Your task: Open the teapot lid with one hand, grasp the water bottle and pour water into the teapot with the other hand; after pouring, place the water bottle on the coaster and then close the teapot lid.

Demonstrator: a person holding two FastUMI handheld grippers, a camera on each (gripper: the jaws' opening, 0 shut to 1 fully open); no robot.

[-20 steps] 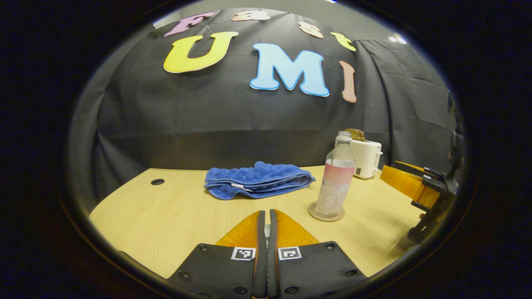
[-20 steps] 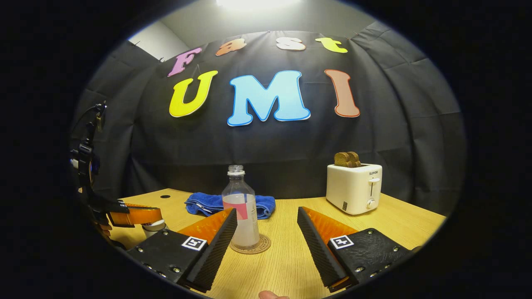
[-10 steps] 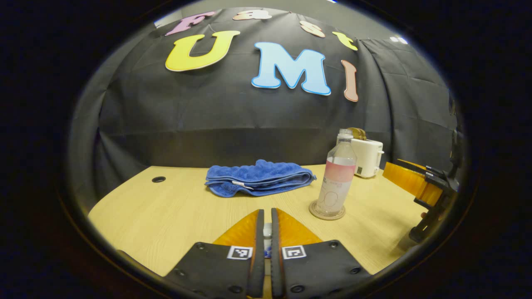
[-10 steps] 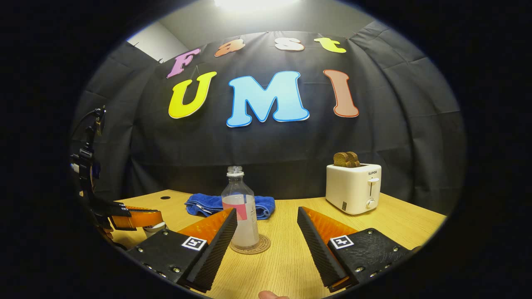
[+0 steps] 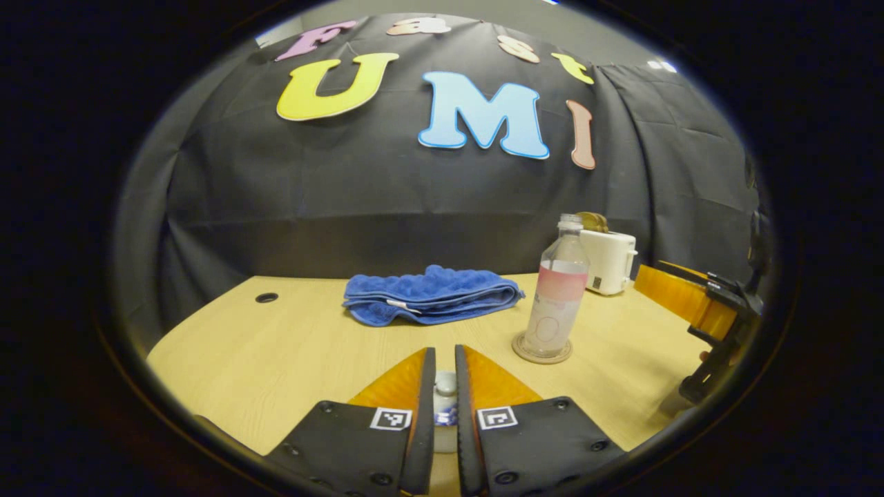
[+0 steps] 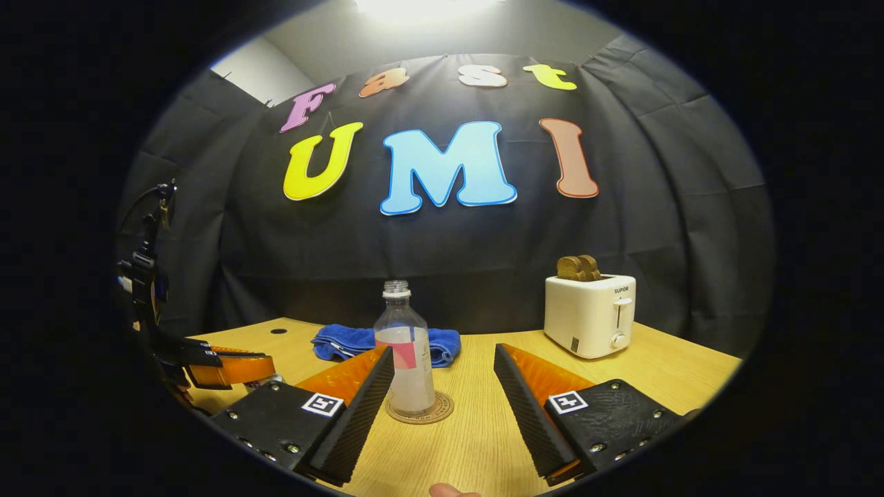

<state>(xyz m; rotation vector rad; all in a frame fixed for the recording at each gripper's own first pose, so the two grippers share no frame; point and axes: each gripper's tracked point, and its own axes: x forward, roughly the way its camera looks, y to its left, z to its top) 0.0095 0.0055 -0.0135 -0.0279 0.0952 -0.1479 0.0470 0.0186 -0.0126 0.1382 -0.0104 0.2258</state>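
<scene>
**Step in hand: closing the lid (judged).**

The table (image 5: 276, 352) carries everything. The right gripper (image 6: 443, 352) is idle, its jaws wide apart, and sits nearer the camera than the bottle (image 6: 407, 359) without touching it. The bottle stands upright on the coaster (image 6: 419, 413), so pouring and set-down appear complete. Keep this gripper clear of the bottle, which is uncapped and would probably tip easily.

The left gripper (image 5: 444, 353) straddles the lid (image 5: 445, 386). Its jaws stand narrowly apart with the knob in the gap. Whether the pads press on the knob cannot be told. The teapot body is hidden beneath the fingers.

1. Confirm that the lid sits level in the teapot mouth before letting go.
2. Part the jaws evenly, so that neither pad drags the knob sideways.
3. Withdraw straight up, then back.

**Materials and shapes.**

- Table: pale wood-grain laminate, flat and smooth, with a round cable hole at the far left.
- Towel (image 5: 428, 297): blue, folded, with a nubbed pile.
- Toaster (image 6: 589, 314): a glossy white box with rounded corners, and brown bread (image 6: 579, 268) standing in the slot.
- Bottle: clear thin plastic, with sloped shoulders, a pink label band and a part fill of water.
- Coaster: a thin round disc, tan, which looks like cork.
- Lid: small, white and glazed, with a rounded knob and a blue mark below it.
</scene>
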